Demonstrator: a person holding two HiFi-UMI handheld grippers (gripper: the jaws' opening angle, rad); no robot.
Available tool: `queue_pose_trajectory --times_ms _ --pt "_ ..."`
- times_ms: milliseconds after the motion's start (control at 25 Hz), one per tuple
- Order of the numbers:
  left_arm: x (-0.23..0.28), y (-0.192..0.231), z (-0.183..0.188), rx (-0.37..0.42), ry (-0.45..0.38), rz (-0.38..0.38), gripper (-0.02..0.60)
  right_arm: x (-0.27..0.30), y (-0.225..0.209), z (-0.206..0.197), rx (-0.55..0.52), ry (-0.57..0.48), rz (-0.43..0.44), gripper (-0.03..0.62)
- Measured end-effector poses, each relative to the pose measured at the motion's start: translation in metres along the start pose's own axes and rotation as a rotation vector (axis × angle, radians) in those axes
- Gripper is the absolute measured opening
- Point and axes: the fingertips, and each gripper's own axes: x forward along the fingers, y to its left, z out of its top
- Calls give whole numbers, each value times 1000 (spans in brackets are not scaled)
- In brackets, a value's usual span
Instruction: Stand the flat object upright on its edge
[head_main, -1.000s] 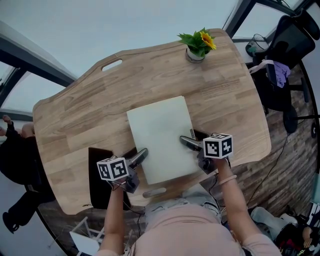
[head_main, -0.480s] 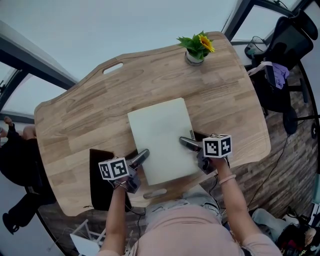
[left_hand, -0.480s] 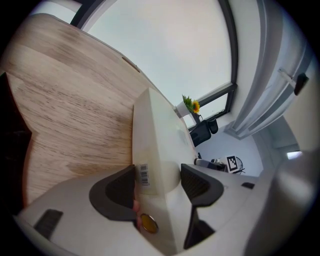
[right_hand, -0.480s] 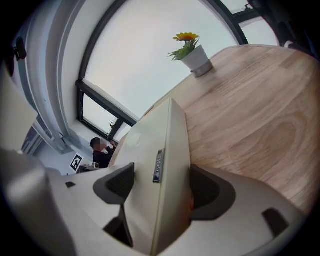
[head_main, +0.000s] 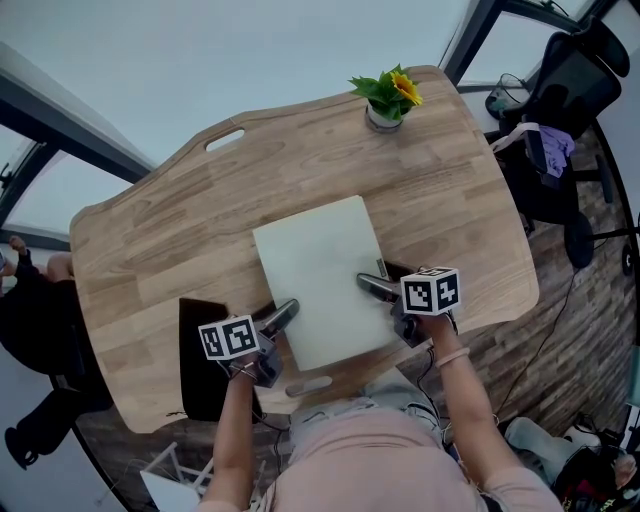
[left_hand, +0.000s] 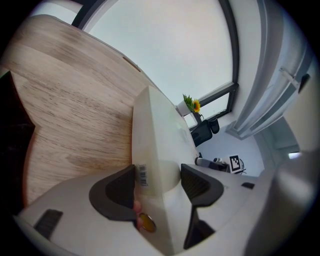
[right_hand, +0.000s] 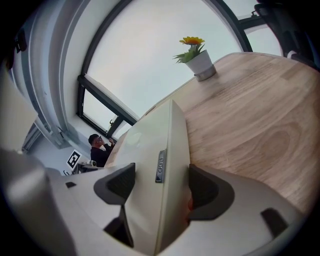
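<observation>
White board (head_main: 318, 265), flat at table's (head_main: 150, 230) near edge: right gripper (head_main: 366, 283) clamps its side, presumably for tipping upright; left gripper (head_main: 288, 307), jaws just opening, loosely straddles its corner.

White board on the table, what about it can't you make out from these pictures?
- Print on the edge label of the white board: right gripper view, too small and blurred.
- Dark flat thing beneath it: head view, partly covered by the board.
- Whether the right gripper squeezes it: right gripper view, board fills the space between its jaws.
</observation>
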Motion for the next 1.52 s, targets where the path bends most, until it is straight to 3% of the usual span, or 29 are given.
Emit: queue_pose_trajectory --times_ms 1520 --pt "-29 -58 16 232 -165 16 270 -54 41 28 -215 -169 -5 314"
